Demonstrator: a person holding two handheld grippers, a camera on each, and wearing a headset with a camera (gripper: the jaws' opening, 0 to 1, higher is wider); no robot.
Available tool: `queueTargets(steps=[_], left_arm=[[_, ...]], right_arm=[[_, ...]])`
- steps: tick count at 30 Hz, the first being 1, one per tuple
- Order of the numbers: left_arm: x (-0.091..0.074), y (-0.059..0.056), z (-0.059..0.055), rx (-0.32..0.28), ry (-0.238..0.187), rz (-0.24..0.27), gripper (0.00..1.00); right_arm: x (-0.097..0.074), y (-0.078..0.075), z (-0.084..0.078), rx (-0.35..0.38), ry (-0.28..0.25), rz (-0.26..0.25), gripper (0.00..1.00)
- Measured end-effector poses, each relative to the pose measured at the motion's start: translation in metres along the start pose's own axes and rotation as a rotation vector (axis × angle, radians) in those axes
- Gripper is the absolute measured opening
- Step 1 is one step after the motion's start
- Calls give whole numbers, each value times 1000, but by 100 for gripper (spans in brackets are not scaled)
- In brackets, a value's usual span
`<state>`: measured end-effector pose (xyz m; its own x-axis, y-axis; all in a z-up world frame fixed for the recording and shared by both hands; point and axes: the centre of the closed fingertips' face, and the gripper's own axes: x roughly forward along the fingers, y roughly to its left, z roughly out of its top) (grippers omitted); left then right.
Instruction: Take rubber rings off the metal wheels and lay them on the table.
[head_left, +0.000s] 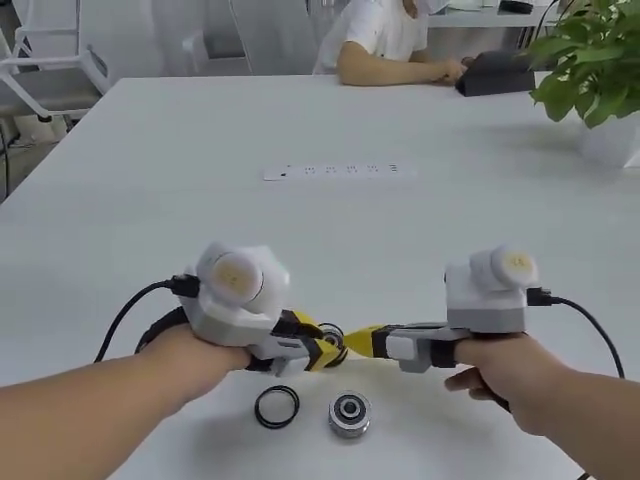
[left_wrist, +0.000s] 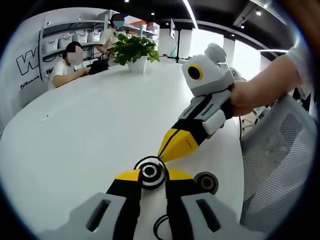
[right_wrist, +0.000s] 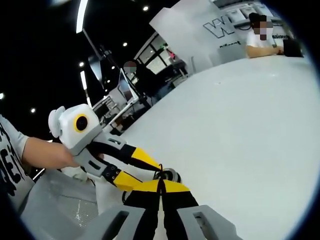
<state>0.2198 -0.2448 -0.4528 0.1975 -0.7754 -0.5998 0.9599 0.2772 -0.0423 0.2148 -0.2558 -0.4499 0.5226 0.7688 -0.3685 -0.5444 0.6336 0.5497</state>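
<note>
The left gripper (left_wrist: 152, 176) clamps its jaws on a wheel (left_wrist: 150, 169), steadying it over the desk (head_left: 300, 220); the right gripper (right_wrist: 161, 186), jaws together, works its rim; a loose ring (head_left: 277, 406) and bare wheel (head_left: 349, 412) lie beneath.

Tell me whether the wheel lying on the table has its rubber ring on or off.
Off: the wheel shows a bare silver rim, and a loose rubber ring lies beside it.

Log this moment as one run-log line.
left hand-held gripper: shut on ringed wheel | right hand-held gripper: shut at its rim | table: loose rubber ring, bare wheel
</note>
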Motion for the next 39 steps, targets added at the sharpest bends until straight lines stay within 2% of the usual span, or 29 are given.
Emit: queueTargets(steps=[3,20,27,32,39], left_arm=[[-6,-2,2,5,-10,-8,17],[-60,-9,21,-26,-134,-22,37],[-84,-11,18,-33,-154,-17,43],[-99,-13,16,-50,-173,-6,51],[-113,-14,10,-56,-190,20,60]], right_arm=[[-1,1,2,3,-3,1,0],[-4,23,10,-10,-20,49,0],[-5,31,10,-22,-11,70,0],[-2,39,11,-19,-11,90,0],[6,53,9,-29,5,123,0]])
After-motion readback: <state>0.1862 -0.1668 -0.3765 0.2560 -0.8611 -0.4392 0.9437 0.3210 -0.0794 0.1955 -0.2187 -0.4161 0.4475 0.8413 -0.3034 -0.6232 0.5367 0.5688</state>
